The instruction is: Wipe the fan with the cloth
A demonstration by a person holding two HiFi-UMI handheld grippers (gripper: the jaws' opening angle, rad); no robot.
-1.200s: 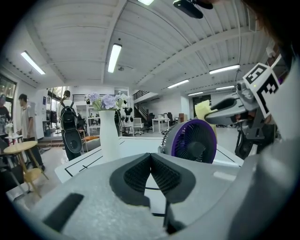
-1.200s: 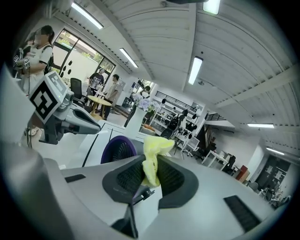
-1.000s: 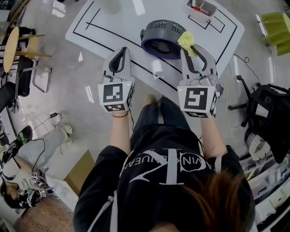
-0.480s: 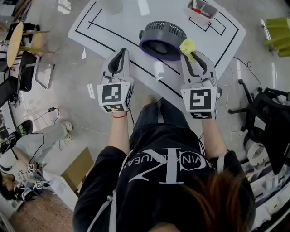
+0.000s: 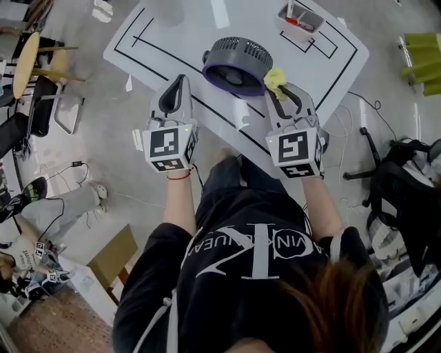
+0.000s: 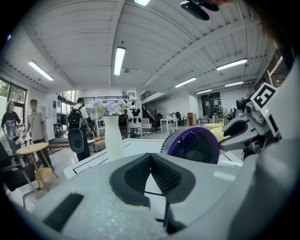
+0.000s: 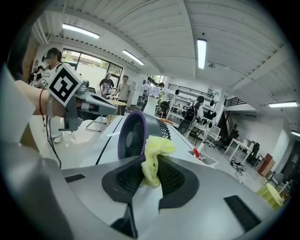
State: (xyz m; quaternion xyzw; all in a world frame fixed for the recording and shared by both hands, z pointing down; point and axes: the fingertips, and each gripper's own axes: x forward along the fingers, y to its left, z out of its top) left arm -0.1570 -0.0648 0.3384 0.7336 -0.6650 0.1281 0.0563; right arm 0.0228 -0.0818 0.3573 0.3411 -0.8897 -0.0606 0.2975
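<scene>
The right gripper point(image 7: 149, 169) is pinching the yellow cloth point(image 7: 154, 152) between its dark pads, and a bunched end is sticking up above the jaws. The left gripper point(image 6: 151, 158) is carrying nothing: its jaws are pressing together at the tips. Both are hovering over the near edge of the white table point(image 5: 172, 31), well apart from each other, each pointing away from the person.

The fan point(image 5: 236, 61) is standing on the table just beyond and between them, nearer the right gripper. Its purple-ringed front is facing the person and its grey grille back is facing the far side. The cloth is sitting just beside the fan's near right rim; I cannot tell whether it is touching. Black lines are running across the table around the fan.

Toward the far right corner of the table, a small tray point(image 5: 301, 15) is holding a red item. In the left gripper view, a white vase point(image 6: 112, 137) with pale flowers is standing on the table, left of the fan. On the floor at the near left, a cardboard box point(image 5: 120, 258) is lying.
</scene>
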